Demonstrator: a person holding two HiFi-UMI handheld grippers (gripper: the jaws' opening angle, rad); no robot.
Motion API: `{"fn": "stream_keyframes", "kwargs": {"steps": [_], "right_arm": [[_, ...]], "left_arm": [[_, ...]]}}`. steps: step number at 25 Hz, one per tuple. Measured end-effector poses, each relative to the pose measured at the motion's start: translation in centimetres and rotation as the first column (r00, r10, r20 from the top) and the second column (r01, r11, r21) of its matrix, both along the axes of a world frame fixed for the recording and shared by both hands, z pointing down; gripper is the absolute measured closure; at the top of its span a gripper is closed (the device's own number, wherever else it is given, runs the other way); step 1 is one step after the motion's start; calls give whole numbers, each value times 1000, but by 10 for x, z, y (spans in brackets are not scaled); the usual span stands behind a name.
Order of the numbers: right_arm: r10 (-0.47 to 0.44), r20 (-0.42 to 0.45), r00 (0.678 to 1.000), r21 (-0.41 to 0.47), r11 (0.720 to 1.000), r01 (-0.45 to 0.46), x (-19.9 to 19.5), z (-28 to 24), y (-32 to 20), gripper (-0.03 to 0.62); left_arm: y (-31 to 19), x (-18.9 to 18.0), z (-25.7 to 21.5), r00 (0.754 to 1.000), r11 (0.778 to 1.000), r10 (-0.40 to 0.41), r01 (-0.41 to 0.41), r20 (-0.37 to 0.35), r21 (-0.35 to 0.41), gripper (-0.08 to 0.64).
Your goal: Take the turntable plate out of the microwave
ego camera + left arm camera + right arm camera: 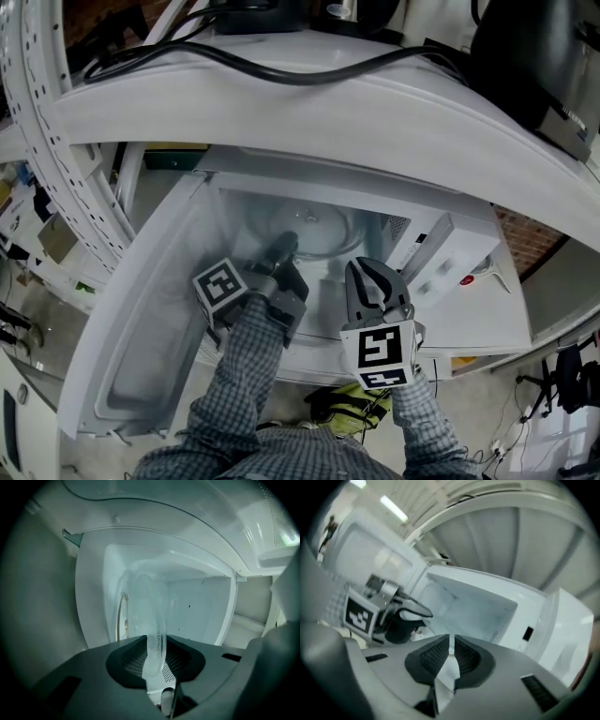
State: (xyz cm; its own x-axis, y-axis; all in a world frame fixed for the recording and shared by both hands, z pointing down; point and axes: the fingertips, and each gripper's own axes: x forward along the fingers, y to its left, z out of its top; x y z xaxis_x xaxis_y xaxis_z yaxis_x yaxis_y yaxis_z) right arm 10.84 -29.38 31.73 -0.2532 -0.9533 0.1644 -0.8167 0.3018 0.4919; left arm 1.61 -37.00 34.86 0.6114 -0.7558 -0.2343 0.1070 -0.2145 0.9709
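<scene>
A white shelving frame arches over a white microwave (441, 246). A perforated metal upright (28, 112) stands at the left, a black cable (281, 70) trails across the shelf above, and a strip of red brick wall (530, 239) shows at the far right.

The microwave's door (141, 337) hangs open at the left, smooth and glossy, with a shallow recessed panel on its inner face. A checked sleeve (244, 375) runs up to the left gripper (284, 246), which reaches past the cavity's front edge. Its dark, finely ribbed pads pinch the near rim of the turntable plate (323, 230).

The plate is clear glass, round and shallow, with a thick rounded rim that shows a stippled texture where the pads hold it. It sits inside the cavity, between the left wall and the back wall. In the left gripper view it is seen edge-on, rising from the jaws as a pale translucent band.

The right gripper (370, 277) hangs just outside the cavity's front right corner. Its ribbed pads are drawn almost together with only a thin slit between them, and they hold nothing. Right of it, the flat control panel carries a small red button (466, 279).
</scene>
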Motion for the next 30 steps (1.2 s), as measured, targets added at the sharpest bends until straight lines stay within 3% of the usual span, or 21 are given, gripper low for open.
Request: {"fn": "stream_keyframes", "kwargs": {"steps": [1, 2, 3, 4, 6, 7, 9, 11, 12, 14, 16, 18, 22, 27, 30], "right_arm": [[-14, 146, 989, -45, 999, 21, 1, 0, 2, 552], [-19, 293, 956, -87, 995, 46, 3, 1, 4, 552], [-14, 439, 898, -123, 990, 75, 5, 2, 3, 552], [3, 583, 812, -155, 982, 108, 8, 5, 1, 552], [65, 813, 578, -209, 960, 185, 14, 12, -4, 552], [100, 882, 461, -224, 949, 221, 16, 16, -5, 551], [143, 950, 277, -220, 936, 273, 19, 22, -5, 551], [142, 981, 130, -176, 933, 313, 20, 20, -4, 532], [135, 989, 65, -149, 931, 332, 21, 18, -5, 482], [125, 992, -35, -105, 929, 356, 21, 15, -7, 442], [125, 987, -97, -83, 930, 358, 23, 14, -12, 440], [125, 984, -129, -72, 932, 355, 24, 13, -17, 440], [94, 987, -127, -47, 941, 336, 27, 6, -27, 440], [84, 981, -173, -21, 942, 334, 28, 5, -35, 440], [83, 980, -183, -19, 946, 324, 30, 6, -38, 442]], "left_arm": [[1, 0, -1, 1000, 1000, 5, -5, -2, 9, 468], [2, 0, -4, 1000, 1000, 10, -10, -7, 24, 468], [3, 1, -8, 1000, 999, 16, -16, -12, 44, 466], [5, 1, -11, 1000, 998, 23, -22, -15, 63, 466], [9, 3, -17, 999, 995, 36, -33, -33, 90, 466], [11, 3, -20, 998, 994, 41, -36, -46, 101, 465], [17, 3, -27, 997, 991, 49, -40, -64, 128, 465], [22, 2, -34, 996, 987, 55, -44, -67, 156, 465], [24, 1, -37, 996, 985, 57, -45, -69, 168, 463], [29, 0, -41, 995, 981, 62, -47, -76, 187, 463], [33, -1, -43, 994, 979, 69, -51, -82, 197, 463], [38, -2, -44, 993, 978, 75, -56, -89, 201, 462], [50, -2, -44, 991, 974, 92, -70, -96, 215, 460], [65, -3, -42, 986, 968, 119, -88, -118, 236, 457], [75, -2, -40, 984, 962, 136, -103, -116, 253, 456]]}}
